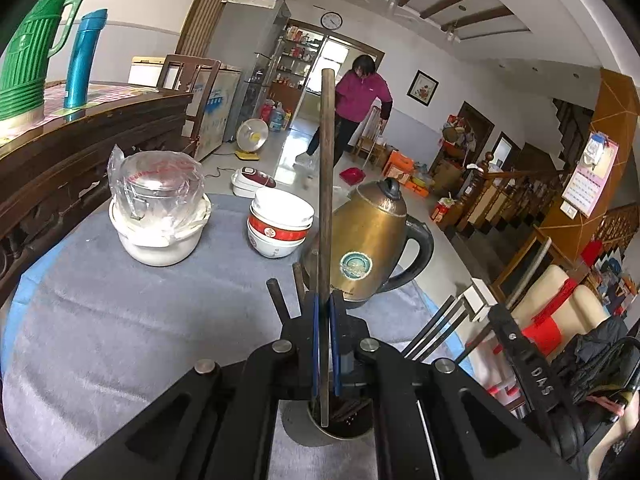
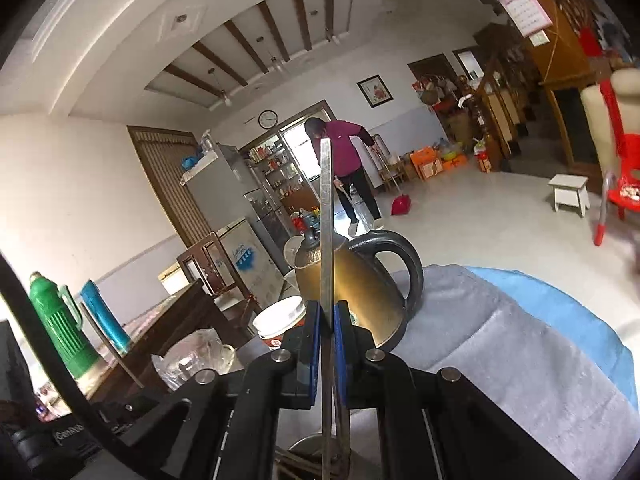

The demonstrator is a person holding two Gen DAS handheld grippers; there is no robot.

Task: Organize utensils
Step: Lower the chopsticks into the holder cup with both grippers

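left tongs (image 1: 325,308) pinching dark wooden chopstick (image 1: 326,184), upright, foot inside metal holder (image 1: 340,426) | right tongs (image 2: 325,318) pinching flat metal utensil (image 2: 326,216), upright over same holder | both directly above holder

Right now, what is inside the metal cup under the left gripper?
The metal cup holds the lower end of the brown chopstick pinched by the left gripper, plus other dark sticks. The gripper body hides its bottom.
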